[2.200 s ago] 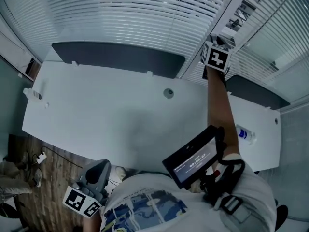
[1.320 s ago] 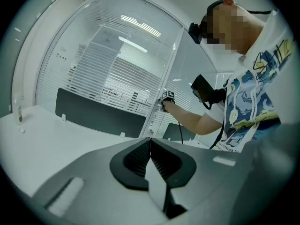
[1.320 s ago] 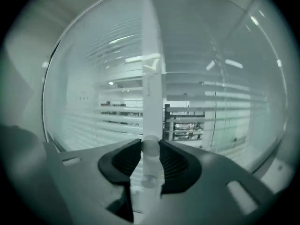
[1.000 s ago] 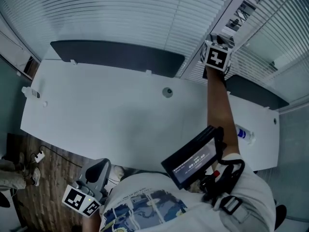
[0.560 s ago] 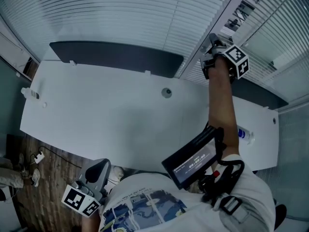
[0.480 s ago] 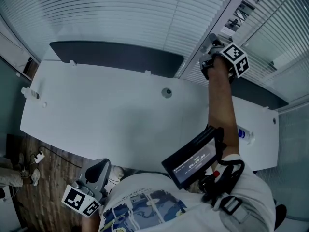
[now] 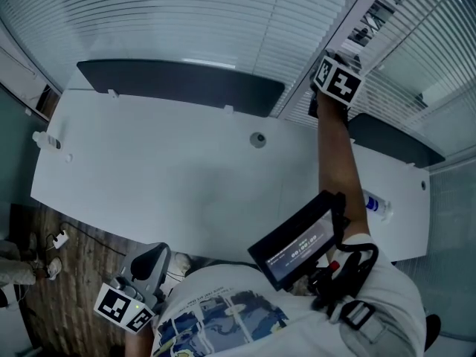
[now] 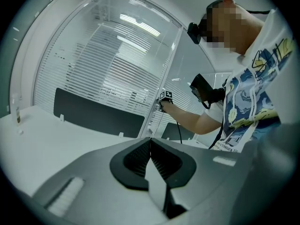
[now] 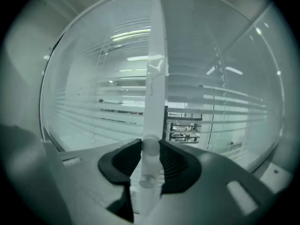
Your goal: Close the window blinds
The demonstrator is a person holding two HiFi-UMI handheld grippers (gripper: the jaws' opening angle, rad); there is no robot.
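Note:
White slatted window blinds (image 7: 186, 21) hang behind the desk, their slats nearly flat. My right gripper (image 7: 332, 58) reaches up to the window post between two blinds. In the right gripper view it (image 9: 150, 149) is shut on the translucent tilt wand (image 9: 154, 97), which hangs upright between the pads. Low at the left, off the desk's near edge, my left gripper (image 7: 151, 265) is shut and holds nothing; the left gripper view shows its pads (image 8: 151, 146) meeting, with the blinds (image 8: 108, 74) and the right gripper (image 8: 164, 97) far ahead.
A white desk (image 7: 171, 184) with a dark divider panel (image 7: 178, 84) stands under the window. It carries a small bottle (image 7: 44, 141) at the left end, a cable grommet (image 7: 258, 138) and a clear bottle (image 7: 378, 205) at the right. A second blind (image 7: 439, 58) hangs to the right.
The right gripper rolled to the right on the wand, then rolled back. The slats of the left blind have tilted flatter, with fewer gaps. The left gripper stayed put.

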